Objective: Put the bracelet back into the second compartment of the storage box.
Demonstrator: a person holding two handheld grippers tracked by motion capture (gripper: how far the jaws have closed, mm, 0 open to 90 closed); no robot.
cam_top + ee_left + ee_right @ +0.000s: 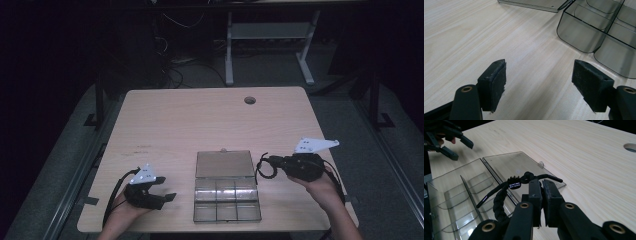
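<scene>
Both grippers are black: left gripper and right gripper each carry a pale 3-cornered plate with dots, brass-ringed pivots, rough dark pads, trailing black cables.

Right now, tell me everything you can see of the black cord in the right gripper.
The cord is black and braided, looped, with a knot, thin stiff-looking ends and a small black tag with white print too small to read. The right gripper is shut on it, holding it beside and above the open clear box, over its flat lid.
</scene>
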